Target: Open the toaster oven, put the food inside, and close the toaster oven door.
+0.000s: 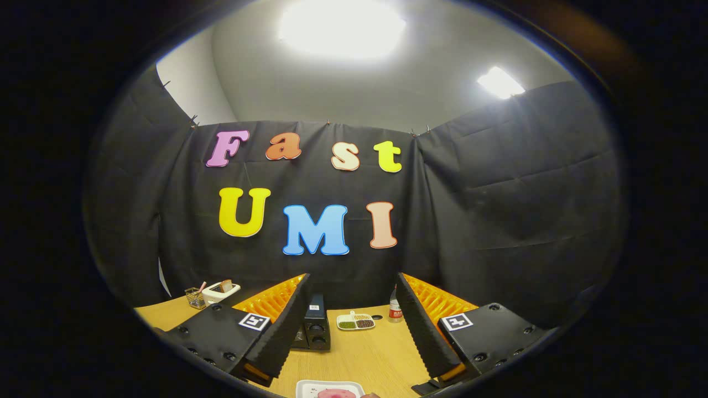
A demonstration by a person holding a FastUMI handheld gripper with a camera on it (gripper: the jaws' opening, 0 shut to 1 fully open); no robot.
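**Hovering over the table with nothing in my grasp**

Holding my two fingers spread wide, I carry nothing between them; my gripper [354, 337] hangs above a wooden table [365, 354] in the lower part of the frame, and only bare tabletop lies in the gap. Just ahead, in the lower centre and partly hidden behind my left finger, stands the toaster oven [317, 329]; it is dark, its side panel with two round knobs faces me, and I cannot tell from here whether its door is open or closed. At the very bottom of the frame, between my fingers and nearer than their tips, sits a white tray [330, 388] with a pink piece of food [337, 393] on it; the lower part of both is cut off.

Beyond the oven, near the middle of the frame's lower band, a small divided dish [355, 321] holds green and brown contents; just to its right stands a bottle [395, 311] with a red label. Toward the lower left, at the far edge of the table, a wire basket [194, 297] sits beside a white container [221, 293] with a slice of bread [225, 286] upright in it.
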